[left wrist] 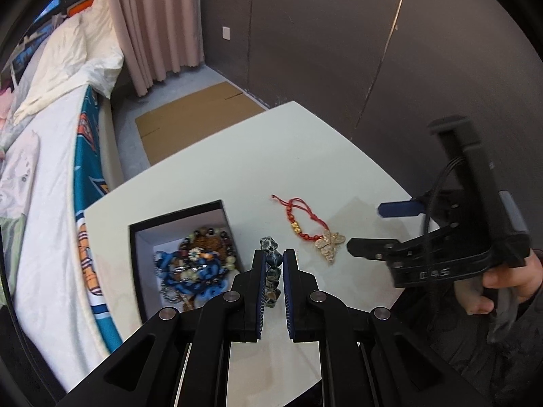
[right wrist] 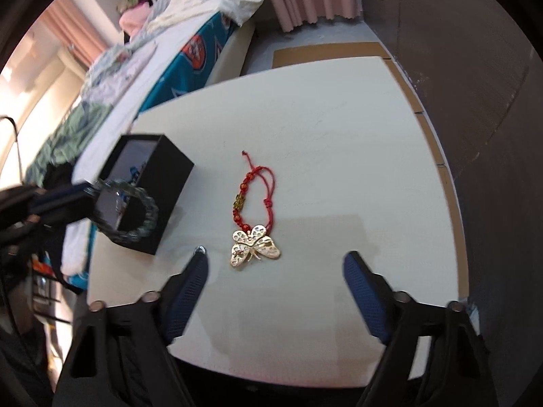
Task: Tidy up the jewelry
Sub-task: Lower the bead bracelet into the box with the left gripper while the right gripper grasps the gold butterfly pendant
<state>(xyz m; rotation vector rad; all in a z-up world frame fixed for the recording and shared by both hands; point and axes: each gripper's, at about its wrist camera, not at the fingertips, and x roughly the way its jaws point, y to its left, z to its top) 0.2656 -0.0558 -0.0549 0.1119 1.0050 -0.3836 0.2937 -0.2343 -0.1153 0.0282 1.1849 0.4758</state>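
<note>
My left gripper (left wrist: 274,260) is shut on a blue-grey bead bracelet (left wrist: 271,264) and holds it above the white table, beside the black jewelry box (left wrist: 176,227). The bracelet (right wrist: 135,210) hangs as a ring in front of the box (right wrist: 159,200) in the right wrist view. The box holds several beaded bracelets (left wrist: 197,261). A red cord bracelet (right wrist: 253,191) and a gold butterfly brooch (right wrist: 254,246) lie on the table; they also show in the left wrist view, bracelet (left wrist: 302,220) and brooch (left wrist: 330,241). My right gripper (right wrist: 276,261) is open just short of the brooch, and also shows in the left wrist view (left wrist: 364,229).
The white table (right wrist: 339,135) stands by a dark wall (left wrist: 373,51). A bed (left wrist: 40,169) with bedding lies to the left. Flat cardboard (left wrist: 193,118) lies on the floor beyond the table, near pink curtains (left wrist: 152,23).
</note>
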